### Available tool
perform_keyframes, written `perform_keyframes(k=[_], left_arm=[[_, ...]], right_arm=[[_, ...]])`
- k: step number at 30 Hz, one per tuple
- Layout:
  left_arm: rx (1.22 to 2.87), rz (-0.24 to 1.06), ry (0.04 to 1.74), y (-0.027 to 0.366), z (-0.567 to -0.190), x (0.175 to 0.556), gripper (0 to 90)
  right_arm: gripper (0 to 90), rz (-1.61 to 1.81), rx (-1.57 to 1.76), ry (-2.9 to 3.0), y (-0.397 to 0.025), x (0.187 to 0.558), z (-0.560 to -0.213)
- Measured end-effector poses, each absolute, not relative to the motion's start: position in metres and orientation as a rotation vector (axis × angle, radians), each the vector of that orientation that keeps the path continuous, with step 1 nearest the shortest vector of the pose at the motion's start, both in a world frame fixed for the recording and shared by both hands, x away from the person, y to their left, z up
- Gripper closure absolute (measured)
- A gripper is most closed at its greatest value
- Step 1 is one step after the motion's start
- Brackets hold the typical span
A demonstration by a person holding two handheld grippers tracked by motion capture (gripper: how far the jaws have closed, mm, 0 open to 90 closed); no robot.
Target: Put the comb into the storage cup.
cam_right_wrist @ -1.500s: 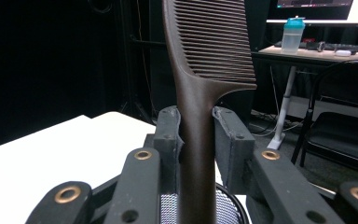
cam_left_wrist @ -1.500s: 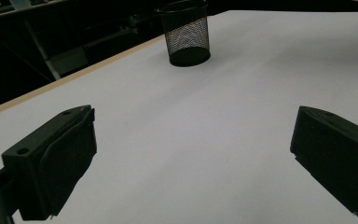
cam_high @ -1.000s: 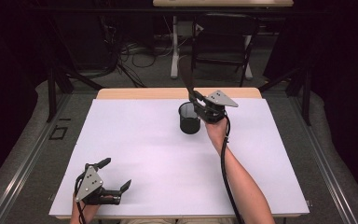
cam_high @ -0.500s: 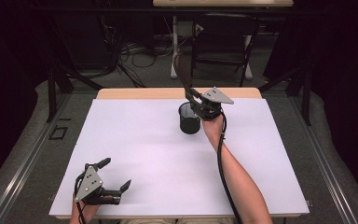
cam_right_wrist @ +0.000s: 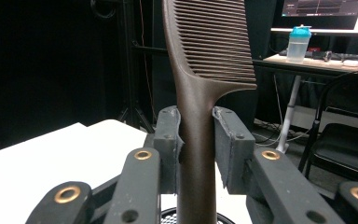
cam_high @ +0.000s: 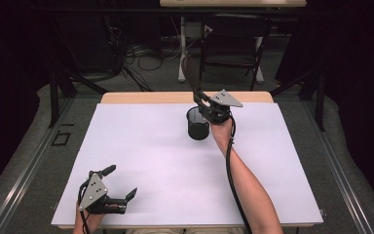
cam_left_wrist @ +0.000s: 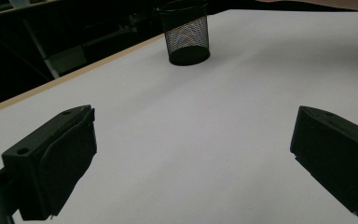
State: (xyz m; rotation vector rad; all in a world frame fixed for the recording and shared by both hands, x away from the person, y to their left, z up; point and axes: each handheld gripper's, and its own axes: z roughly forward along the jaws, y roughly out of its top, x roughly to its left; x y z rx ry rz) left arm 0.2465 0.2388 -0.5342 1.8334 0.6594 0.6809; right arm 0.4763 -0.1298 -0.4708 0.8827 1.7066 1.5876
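Note:
A black mesh cup [cam_high: 197, 124] stands upright at the far middle of the white table [cam_high: 141, 146]; it is also in the left gripper view [cam_left_wrist: 185, 32]. My right gripper [cam_high: 203, 104] is just above the cup's rim, shut on the handle of a dark brown comb [cam_right_wrist: 201, 70] that points upward [cam_high: 191, 73]. The comb's lower end reaches down toward the cup's rim [cam_right_wrist: 168, 215]. My left gripper [cam_high: 119, 182] rests near the table's front left corner, open with nothing between its fingers [cam_left_wrist: 51, 163].
A chair [cam_high: 233, 44] and cables lie beyond the table's far edge. A desk with a teal-capped bottle [cam_right_wrist: 298, 44] stands in the background. The white surface stretches bare between the two grippers.
The right gripper has lifted slightly and shifted left over the cup with the comb. The left gripper has stayed put.

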Motion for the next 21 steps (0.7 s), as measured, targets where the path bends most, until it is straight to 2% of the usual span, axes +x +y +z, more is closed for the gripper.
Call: perform_keyframes(k=[21], left_arm=[[1.831, 0.683, 0.663, 0.2397, -0.5341, 0.2462, 0.4]], right_arm=[[72.4, 1.579, 0.854, 1.720, -0.1238, 0.4839, -0.4771]])
